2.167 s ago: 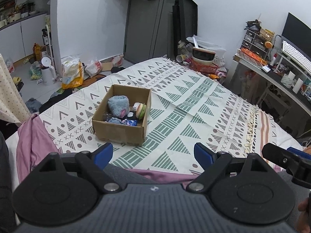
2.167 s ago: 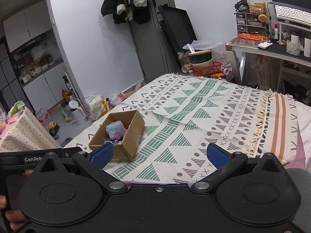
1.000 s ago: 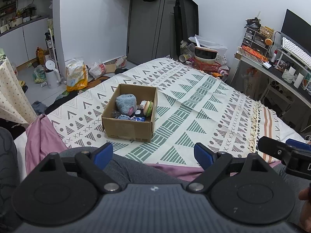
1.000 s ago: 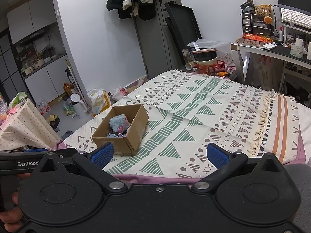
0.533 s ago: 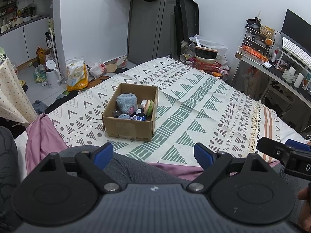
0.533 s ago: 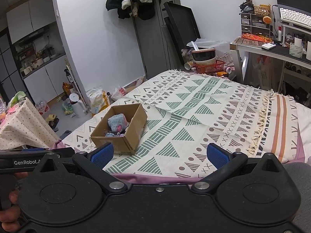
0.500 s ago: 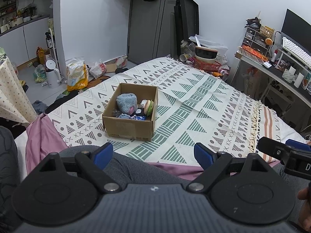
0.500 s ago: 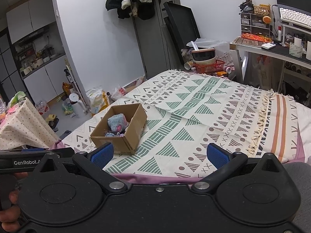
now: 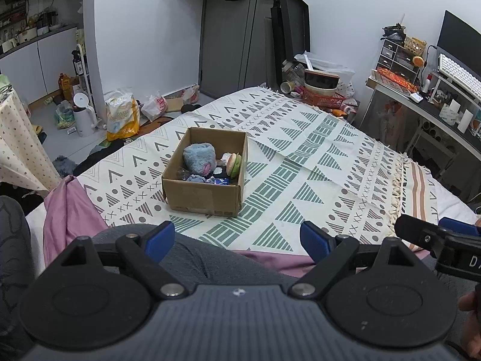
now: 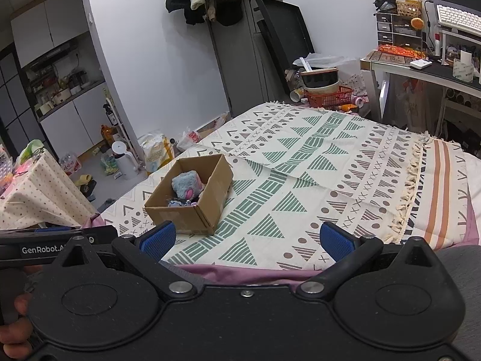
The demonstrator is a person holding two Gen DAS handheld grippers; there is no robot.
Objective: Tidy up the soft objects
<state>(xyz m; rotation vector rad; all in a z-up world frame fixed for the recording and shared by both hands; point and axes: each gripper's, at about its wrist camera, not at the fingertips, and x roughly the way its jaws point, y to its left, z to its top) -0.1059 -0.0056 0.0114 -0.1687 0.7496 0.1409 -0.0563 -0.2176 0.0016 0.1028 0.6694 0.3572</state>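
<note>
While both grippers' jaws gape empty, the cardboard box (image 9: 207, 192) of plush toys (image 9: 199, 158) sits on the bedspread (image 9: 315, 162).

Matt brown cardboard for the box (image 9: 204, 198), plain and a little scuffed. Fuzzy blue plush on the soft toy (image 9: 199, 158) inside; smoother felt-like cloth on the burger toy (image 9: 234, 164). Woven cotton-like blanket (image 9: 300, 162), flat and matt, with tasselled fringe along its right edge. Matt black plastic on the left gripper (image 9: 237, 240) and right gripper (image 10: 245, 239), textured blue rubbery pads, shiny metal pins.
</note>
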